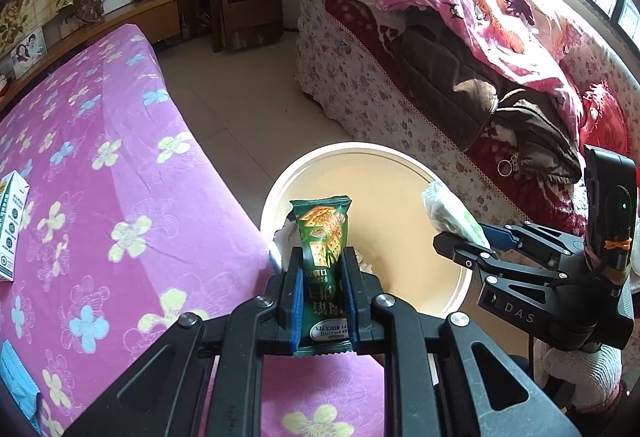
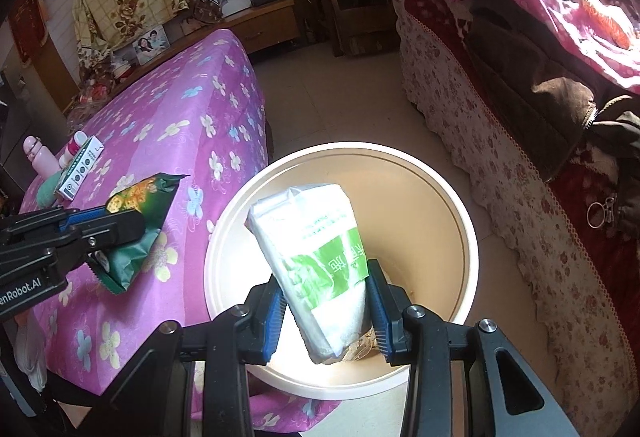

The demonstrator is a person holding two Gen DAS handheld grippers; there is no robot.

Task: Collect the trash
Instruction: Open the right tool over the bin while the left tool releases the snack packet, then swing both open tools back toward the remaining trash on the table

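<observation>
Both pairs of fingers are closed on trash: the left gripper (image 1: 323,287) pinches a green biscuit wrapper (image 1: 323,237) narrowly between its blue pads, at the edge of the table (image 1: 100,165) with its pink flowered cloth, and the right gripper (image 2: 326,311) clamps a white and green plastic packet (image 2: 316,245) directly above the open cream bin (image 2: 460,233) on the floor beside the table.
</observation>
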